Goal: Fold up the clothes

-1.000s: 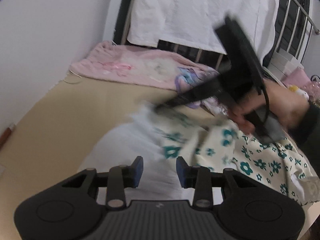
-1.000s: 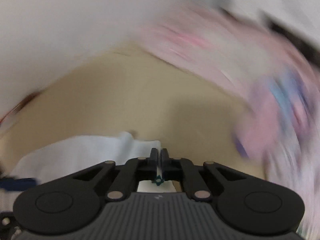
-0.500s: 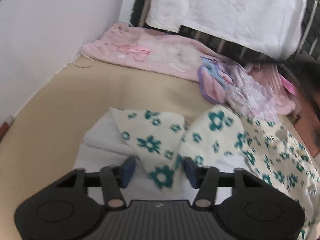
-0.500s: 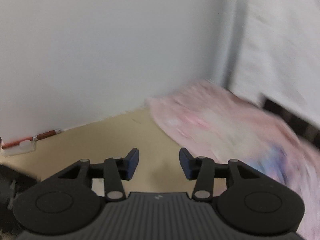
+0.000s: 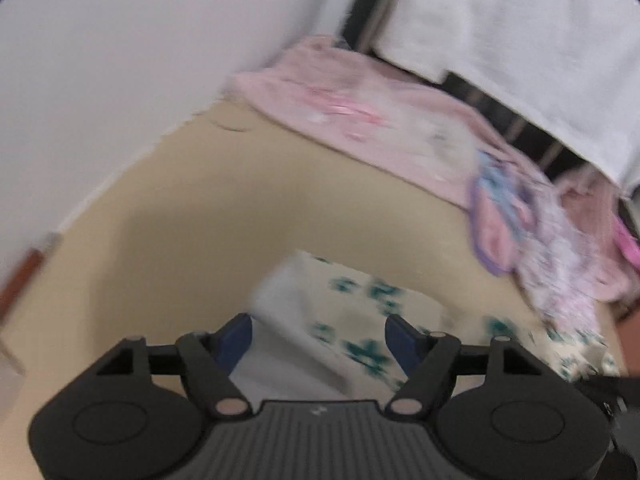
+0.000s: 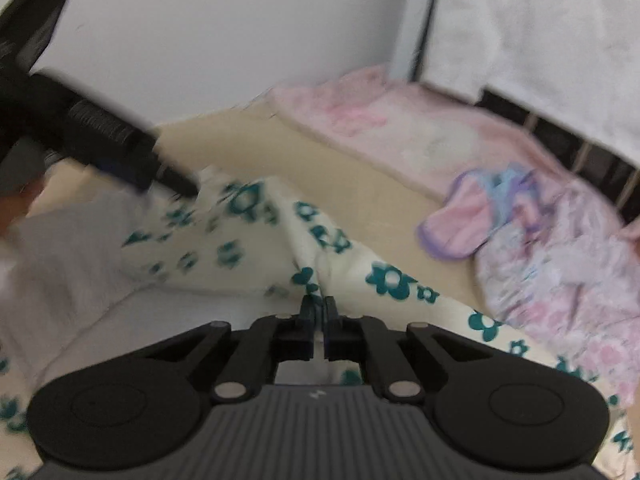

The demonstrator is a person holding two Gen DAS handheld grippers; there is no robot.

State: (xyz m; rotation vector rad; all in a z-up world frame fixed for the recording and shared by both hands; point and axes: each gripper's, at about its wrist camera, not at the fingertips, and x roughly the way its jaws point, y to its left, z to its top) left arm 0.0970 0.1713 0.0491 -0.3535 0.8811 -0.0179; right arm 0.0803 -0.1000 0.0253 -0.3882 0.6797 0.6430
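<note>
Right gripper (image 6: 319, 307) pinching floral garment (image 6: 384, 280)

A beige bed (image 5: 248, 216) meets a white wall (image 5: 120, 60). Behind it, a white sheet (image 6: 540, 32) drapes what seems a dark railed headboard (image 6: 560, 140).

The flowered garment (image 6: 248, 236) is spread on the mattress (image 5: 224, 216), directly before both grippers. The right gripper (image 6: 319, 306) is set at a raised fold of it, fabric caught between the jaws. The left gripper (image 5: 320, 334) is placed over the garment's left end; seen from the right wrist, it lies at far left. A blanket (image 5: 360, 120) is laid behind, against the wall (image 5: 120, 60). A heap of clothes (image 6: 560, 248) is piled to the right, before the headboard rails (image 6: 560, 140).
</note>
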